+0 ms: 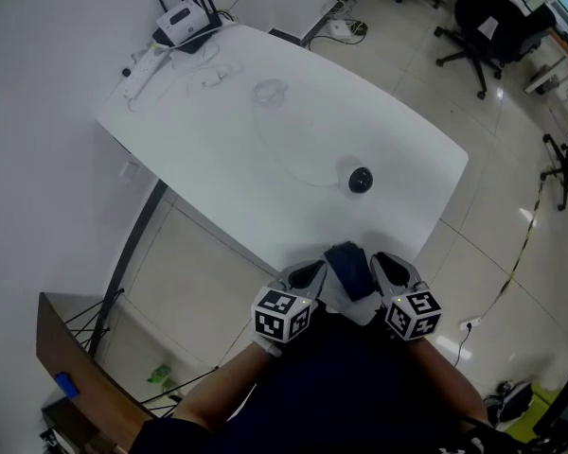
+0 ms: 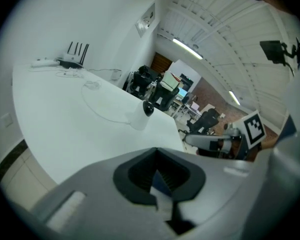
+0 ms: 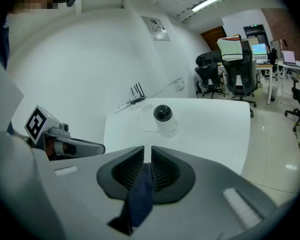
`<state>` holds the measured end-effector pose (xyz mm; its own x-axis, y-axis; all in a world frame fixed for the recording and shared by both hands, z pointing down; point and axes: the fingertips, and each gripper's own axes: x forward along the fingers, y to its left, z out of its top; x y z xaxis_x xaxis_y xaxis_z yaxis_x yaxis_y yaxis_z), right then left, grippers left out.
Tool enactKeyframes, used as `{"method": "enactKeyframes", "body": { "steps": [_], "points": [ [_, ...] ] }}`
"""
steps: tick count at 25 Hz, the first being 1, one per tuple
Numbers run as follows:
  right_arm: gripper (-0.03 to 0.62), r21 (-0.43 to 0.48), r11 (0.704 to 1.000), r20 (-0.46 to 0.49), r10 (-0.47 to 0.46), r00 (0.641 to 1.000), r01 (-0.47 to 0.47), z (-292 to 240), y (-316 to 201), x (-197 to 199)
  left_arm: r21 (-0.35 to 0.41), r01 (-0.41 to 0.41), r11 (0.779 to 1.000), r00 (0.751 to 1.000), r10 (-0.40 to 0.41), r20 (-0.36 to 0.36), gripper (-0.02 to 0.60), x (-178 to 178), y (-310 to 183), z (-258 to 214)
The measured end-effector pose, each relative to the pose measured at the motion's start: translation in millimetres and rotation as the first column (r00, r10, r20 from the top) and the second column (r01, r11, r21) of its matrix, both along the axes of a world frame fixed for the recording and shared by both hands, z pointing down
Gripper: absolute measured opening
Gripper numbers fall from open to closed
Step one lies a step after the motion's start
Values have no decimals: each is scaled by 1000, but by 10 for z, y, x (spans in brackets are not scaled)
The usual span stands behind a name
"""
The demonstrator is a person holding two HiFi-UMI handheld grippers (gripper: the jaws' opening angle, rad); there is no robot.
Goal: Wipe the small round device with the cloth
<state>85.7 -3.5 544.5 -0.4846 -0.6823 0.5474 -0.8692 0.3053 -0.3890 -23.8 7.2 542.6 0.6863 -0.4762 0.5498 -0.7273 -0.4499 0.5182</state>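
Observation:
The small round device point(image 1: 360, 180), a white body with a black dome, stands on the white table point(image 1: 218, 140) near its right front part. It also shows ahead in both gripper views, the device point(image 2: 142, 115) to the left and the device point(image 3: 163, 119) to the right. A dark blue cloth point(image 1: 350, 268) hangs between my two grippers just in front of the table's front edge. My left gripper point(image 1: 308, 274) is shut, with a bit of the blue cloth point(image 2: 160, 181) pinched between its jaws. My right gripper point(image 1: 390, 268) shows a narrow slit between its jaws; the cloth point(image 3: 140, 199) lies in that slit and droops out below.
At the table's far corner are a router point(image 1: 185, 22) with antennas and a power strip point(image 1: 142, 64). A thin white cable point(image 1: 284, 164) loops across the tabletop to the device. Office chairs point(image 1: 483, 26) stand on the tiled floor to the right; a wooden piece point(image 1: 66, 357) sits low at the left.

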Motion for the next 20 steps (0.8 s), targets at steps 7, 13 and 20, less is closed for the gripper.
{"method": "enactKeyframes", "body": {
  "steps": [7, 13, 20],
  "points": [
    [161, -161, 978, 99, -117, 988, 132, 429, 59, -161, -211, 29, 977, 999, -37, -34, 74, 124, 201, 378],
    [216, -321, 925, 138, -168, 976, 205, 831, 162, -232, -336, 31, 941, 997, -54, -61, 171, 252, 335, 660],
    [216, -420, 858, 109, -275, 955, 295, 1094, 303, -315, -383, 10, 924, 994, -50, -94, 187, 451, 371, 858]
  ]
}}
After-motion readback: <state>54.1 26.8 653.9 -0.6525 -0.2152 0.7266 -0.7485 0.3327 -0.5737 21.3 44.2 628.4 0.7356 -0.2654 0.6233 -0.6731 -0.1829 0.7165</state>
